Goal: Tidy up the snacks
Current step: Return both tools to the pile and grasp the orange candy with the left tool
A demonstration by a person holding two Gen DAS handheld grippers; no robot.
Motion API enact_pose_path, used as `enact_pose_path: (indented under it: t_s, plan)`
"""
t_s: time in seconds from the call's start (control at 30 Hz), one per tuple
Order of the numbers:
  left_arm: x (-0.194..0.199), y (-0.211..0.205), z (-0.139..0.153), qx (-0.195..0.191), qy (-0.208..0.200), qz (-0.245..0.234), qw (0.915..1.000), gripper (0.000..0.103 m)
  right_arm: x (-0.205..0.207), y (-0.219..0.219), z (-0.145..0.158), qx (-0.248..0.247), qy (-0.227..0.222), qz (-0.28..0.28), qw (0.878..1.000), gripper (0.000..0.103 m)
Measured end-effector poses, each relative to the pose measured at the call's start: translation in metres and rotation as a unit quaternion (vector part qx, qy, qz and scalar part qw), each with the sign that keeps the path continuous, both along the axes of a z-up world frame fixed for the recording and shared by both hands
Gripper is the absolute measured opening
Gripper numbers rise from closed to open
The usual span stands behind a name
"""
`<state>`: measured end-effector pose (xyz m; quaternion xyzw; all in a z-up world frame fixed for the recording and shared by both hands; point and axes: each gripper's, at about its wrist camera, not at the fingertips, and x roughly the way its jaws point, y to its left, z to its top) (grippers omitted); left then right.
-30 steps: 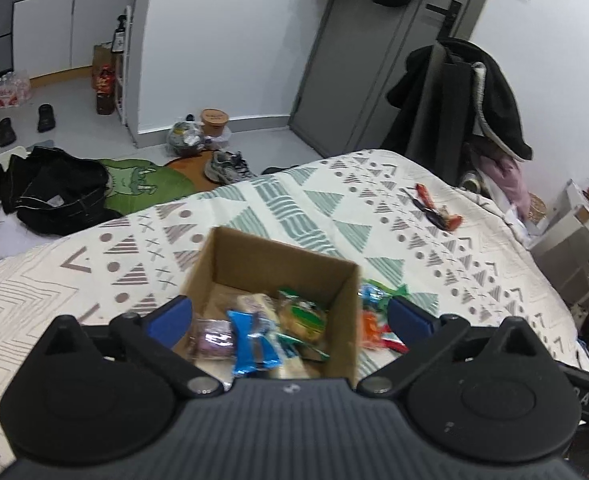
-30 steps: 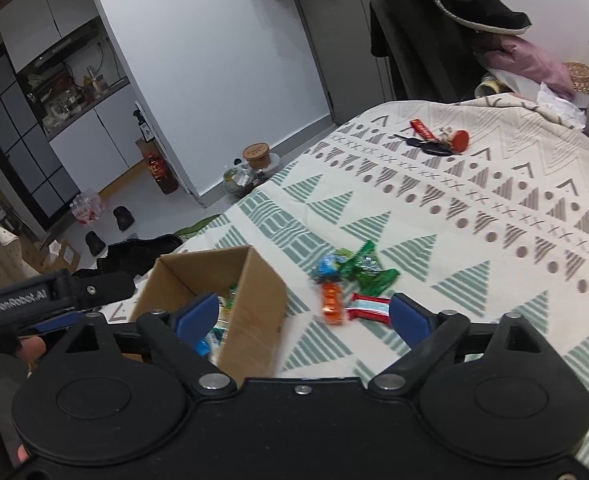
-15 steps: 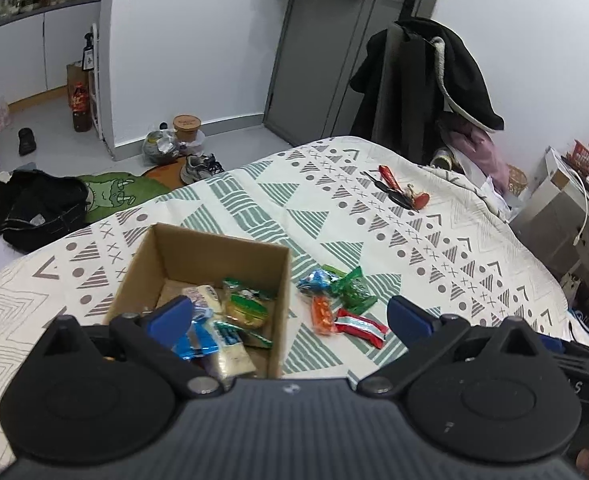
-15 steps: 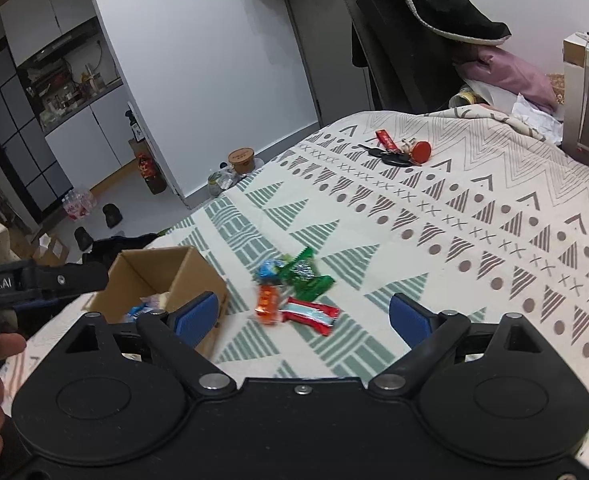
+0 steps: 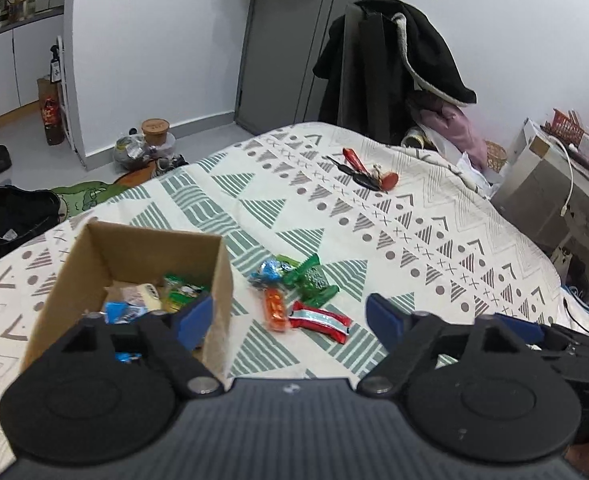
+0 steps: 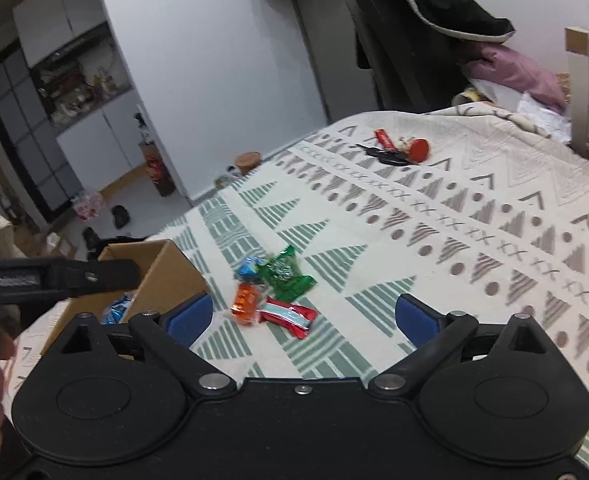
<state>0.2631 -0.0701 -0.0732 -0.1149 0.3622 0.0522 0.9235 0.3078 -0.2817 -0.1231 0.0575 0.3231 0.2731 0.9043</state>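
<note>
An open cardboard box [image 5: 142, 248] sits on the patterned bed cover and holds several wrapped snacks. Right of it lie loose snacks: a blue one [image 5: 268, 270], green ones [image 5: 310, 280], an orange one [image 5: 275, 310] and a red-and-silver bar [image 5: 320, 320]. My left gripper [image 5: 290, 318] hovers above and short of this pile with its jaws closing; nothing is pressed between its pads. My right gripper [image 6: 304, 316] faces the same pile, the red bar [image 6: 290, 316] and orange snack [image 6: 246, 304] just ahead, its jaws opening and empty. The box [image 6: 166, 276] is at its left.
Keys with a red tag [image 5: 368, 174] lie farther up the bed. A chair draped with a dark coat [image 5: 390, 72] stands behind the bed and a grey cabinet [image 5: 554, 192] at the right. Dark clothes [image 5: 14, 216] lie on the floor at the left.
The left gripper has shifted right, from over the box to facing the loose snacks, and its jaws have narrowed. The right gripper has moved right and closer to the pile.
</note>
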Motion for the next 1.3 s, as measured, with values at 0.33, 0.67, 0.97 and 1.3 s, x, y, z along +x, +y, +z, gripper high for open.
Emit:
enact_pose_path:
  t_s: [0.33, 0.67, 0.97, 1.3]
  plan:
    - [0.03, -0.013, -0.031, 0.001, 0.031, 0.001, 0.9995, 0.045, 0.031, 0.005, -0.023, -0.011, 0.02, 0.03, 0.999, 0.083]
    - [0.062, -0.015, -0.068, -0.001, 0.06, 0.007, 0.9982, 0.032, 0.054, 0.019, -0.048, -0.017, 0.043, 0.075, 0.996, 0.071]
    - [0.091, -0.009, -0.098, -0.001, 0.081, 0.021, 0.9965, 0.028, 0.076, 0.034, -0.067, -0.016, 0.049, 0.111, 0.993, 0.065]
    - [0.115, -0.008, -0.126, 0.008, 0.104, 0.03, 0.9941, 0.028, 0.087, 0.044, -0.087, -0.019, 0.053, 0.133, 0.989, 0.064]
